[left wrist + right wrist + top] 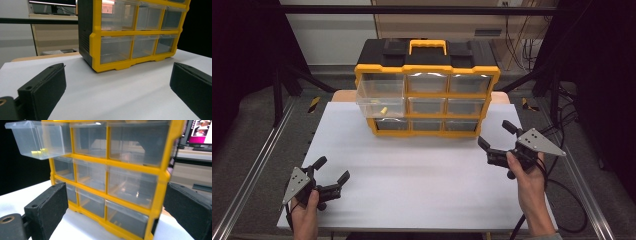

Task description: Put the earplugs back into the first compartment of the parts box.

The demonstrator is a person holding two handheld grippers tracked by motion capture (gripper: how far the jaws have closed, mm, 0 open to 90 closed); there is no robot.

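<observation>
A yellow-and-black drawer cabinet with clear drawers stands at the far middle of the white table. Its top-left drawer is pulled out, with small yellow pieces inside; the same drawer appears in the right gripper view. My left gripper rests low at the near left, open and holding nothing, aimed at the cabinet. My right gripper is open too, held just right of the cabinet's lower right corner, with nothing between its jaws.
Metal rails run along both sides of the table. Cables trail from the right gripper over the near right edge. A monitor stands beyond the cabinet in the right gripper view.
</observation>
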